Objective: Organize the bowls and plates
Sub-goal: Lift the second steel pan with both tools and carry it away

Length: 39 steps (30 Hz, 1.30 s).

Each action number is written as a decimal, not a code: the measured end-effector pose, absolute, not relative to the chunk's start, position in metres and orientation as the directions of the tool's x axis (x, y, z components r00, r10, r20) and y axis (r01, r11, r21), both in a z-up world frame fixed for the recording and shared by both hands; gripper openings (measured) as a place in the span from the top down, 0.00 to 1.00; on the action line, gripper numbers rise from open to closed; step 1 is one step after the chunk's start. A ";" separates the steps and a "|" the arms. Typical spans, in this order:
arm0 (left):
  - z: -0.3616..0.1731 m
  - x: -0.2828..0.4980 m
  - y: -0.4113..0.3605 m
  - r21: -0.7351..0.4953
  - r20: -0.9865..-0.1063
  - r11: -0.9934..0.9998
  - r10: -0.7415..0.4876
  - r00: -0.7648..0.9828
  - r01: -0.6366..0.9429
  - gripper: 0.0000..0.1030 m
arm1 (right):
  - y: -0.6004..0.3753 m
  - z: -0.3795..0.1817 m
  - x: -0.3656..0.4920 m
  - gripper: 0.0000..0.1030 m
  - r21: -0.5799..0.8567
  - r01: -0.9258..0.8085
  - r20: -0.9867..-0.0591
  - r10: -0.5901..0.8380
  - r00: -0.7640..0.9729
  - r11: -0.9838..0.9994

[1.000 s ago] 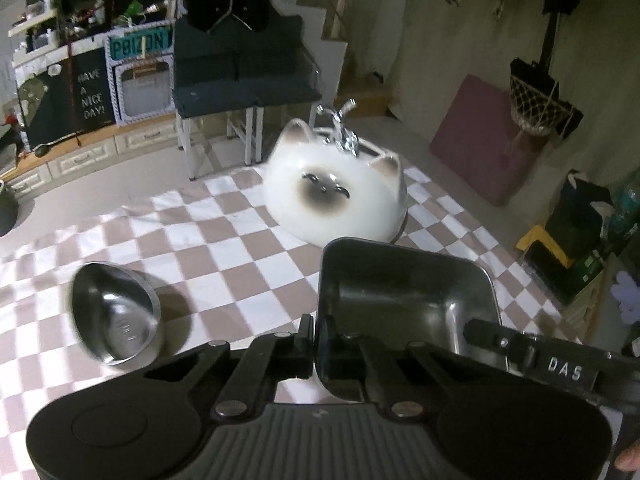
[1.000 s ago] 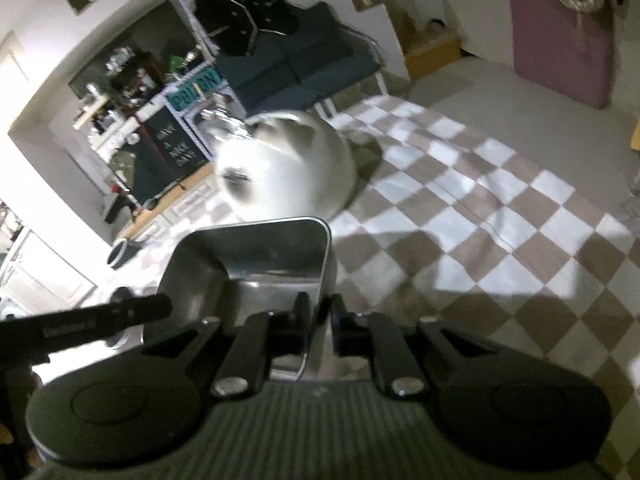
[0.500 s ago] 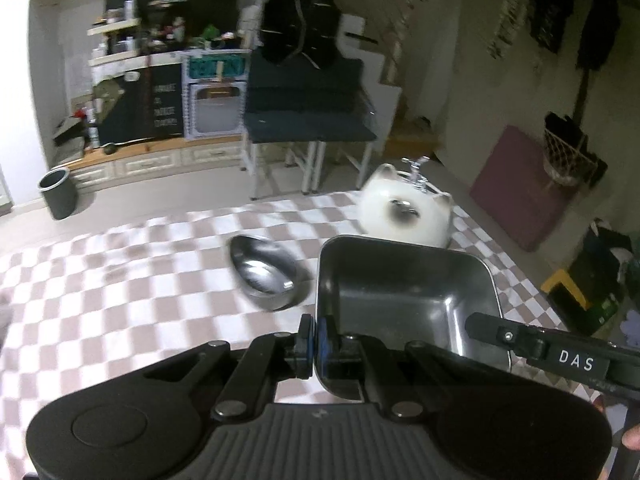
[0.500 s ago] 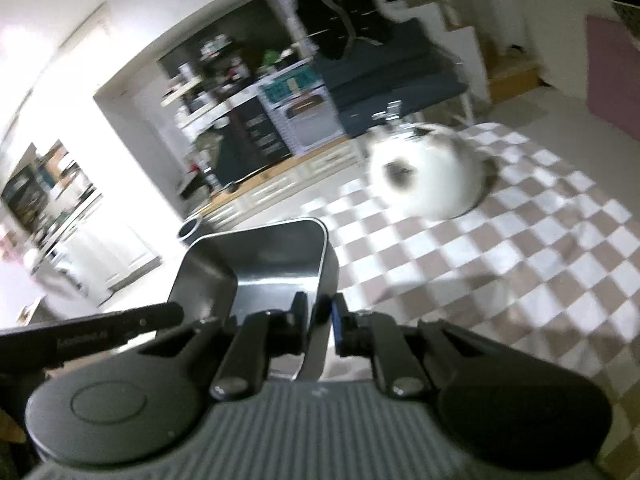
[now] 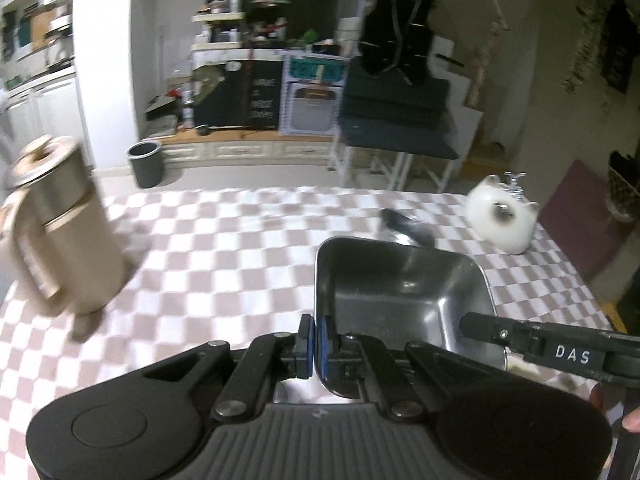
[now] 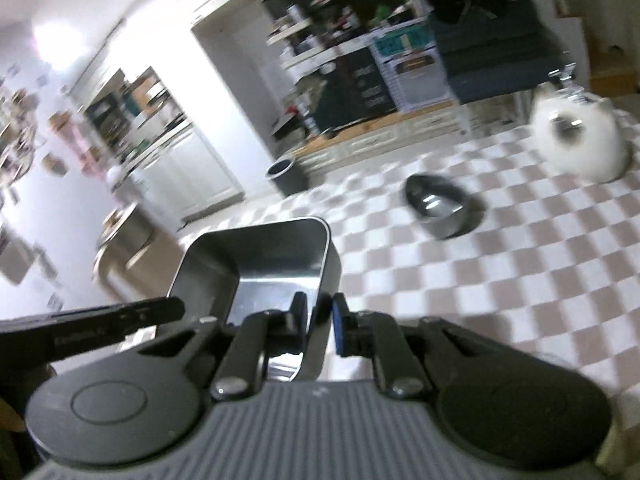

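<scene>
Both grippers, left gripper [image 5: 314, 340] and right gripper [image 6: 320, 328], pinch opposite walls of the square steel tray [image 5: 400, 280] carried above the checkered table [image 5: 220, 260]; uneven pulling could slip it onto the round bowl [image 6: 436, 204].

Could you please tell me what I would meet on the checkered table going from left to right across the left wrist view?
Beige kettle → left gripper shut on the near-left wall of the rectangular steel tray → right gripper's finger at the tray's right side. Further back, the round steel bowl → white cat-faced container.
</scene>
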<state>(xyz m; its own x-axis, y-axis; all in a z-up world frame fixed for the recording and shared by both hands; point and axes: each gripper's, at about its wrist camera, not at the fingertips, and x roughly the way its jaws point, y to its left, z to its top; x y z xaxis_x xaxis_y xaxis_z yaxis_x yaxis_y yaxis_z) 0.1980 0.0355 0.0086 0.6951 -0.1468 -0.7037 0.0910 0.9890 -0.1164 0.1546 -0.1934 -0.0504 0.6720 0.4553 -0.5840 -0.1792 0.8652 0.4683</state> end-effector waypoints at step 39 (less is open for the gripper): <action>-0.062 0.175 0.129 -0.090 -0.773 0.993 -0.022 0.634 -0.075 0.96 | -0.062 -0.115 0.160 0.88 0.362 -0.312 -0.777 0.469 0.419 0.879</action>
<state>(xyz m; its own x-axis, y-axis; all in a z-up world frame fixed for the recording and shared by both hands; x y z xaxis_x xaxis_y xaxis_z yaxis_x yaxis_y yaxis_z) 0.1749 0.1286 -0.0622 0.6336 -0.0216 -0.7734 -0.0755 0.9931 -0.0895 0.1604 -0.0620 -0.1149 0.4194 0.4689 -0.7774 -0.3116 0.8786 0.3619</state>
